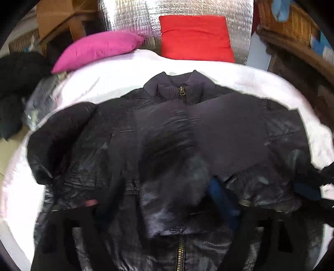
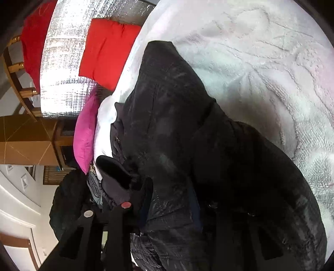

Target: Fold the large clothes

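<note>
I see a dark jacket [image 1: 167,135] spread on the white blanket [image 1: 104,83], zipped collar toward a pink pillow [image 1: 96,50] and red pillow [image 1: 196,37]. My left gripper [image 1: 167,212] spreads apart over the hem. My right gripper [image 2: 167,210] is buried in fabric; I cannot tell its state.

Jacket [image 1: 167,133] black with dull sheen, brass-coloured zip [image 1: 182,91]. Blanket [image 2: 261,68] white with raised leaf pattern. One cushion [image 1: 94,52] magenta, other cushion [image 1: 196,38] red. Backing sheet [image 1: 133,18] silver, quilted grid. Basket [image 1: 290,20] tan wicker.
</note>
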`<state>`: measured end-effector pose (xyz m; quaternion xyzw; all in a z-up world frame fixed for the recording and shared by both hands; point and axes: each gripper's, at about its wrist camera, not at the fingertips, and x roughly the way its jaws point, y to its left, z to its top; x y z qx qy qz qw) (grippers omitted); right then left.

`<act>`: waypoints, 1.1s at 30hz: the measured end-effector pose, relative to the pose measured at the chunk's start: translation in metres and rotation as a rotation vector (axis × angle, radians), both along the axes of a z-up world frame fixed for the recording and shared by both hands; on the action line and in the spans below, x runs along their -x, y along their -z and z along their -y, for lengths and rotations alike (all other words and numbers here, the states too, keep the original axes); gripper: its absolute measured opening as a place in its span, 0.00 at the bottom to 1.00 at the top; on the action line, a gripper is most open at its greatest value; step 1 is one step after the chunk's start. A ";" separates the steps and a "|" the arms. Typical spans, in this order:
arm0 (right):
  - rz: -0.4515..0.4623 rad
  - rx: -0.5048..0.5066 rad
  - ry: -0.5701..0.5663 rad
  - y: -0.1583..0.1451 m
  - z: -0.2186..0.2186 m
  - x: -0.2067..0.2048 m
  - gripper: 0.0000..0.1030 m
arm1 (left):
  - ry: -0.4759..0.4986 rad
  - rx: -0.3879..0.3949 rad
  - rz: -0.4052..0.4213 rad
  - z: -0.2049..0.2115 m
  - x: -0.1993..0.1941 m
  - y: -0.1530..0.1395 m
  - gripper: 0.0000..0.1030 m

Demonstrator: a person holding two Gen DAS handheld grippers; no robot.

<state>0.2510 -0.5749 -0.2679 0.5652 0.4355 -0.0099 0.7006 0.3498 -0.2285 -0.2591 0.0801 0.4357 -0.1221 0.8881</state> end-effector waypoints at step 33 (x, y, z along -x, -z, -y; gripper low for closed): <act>0.070 0.467 -0.231 -0.046 -0.104 -0.023 0.83 | -0.366 0.256 -0.024 -0.221 -0.009 -0.002 0.77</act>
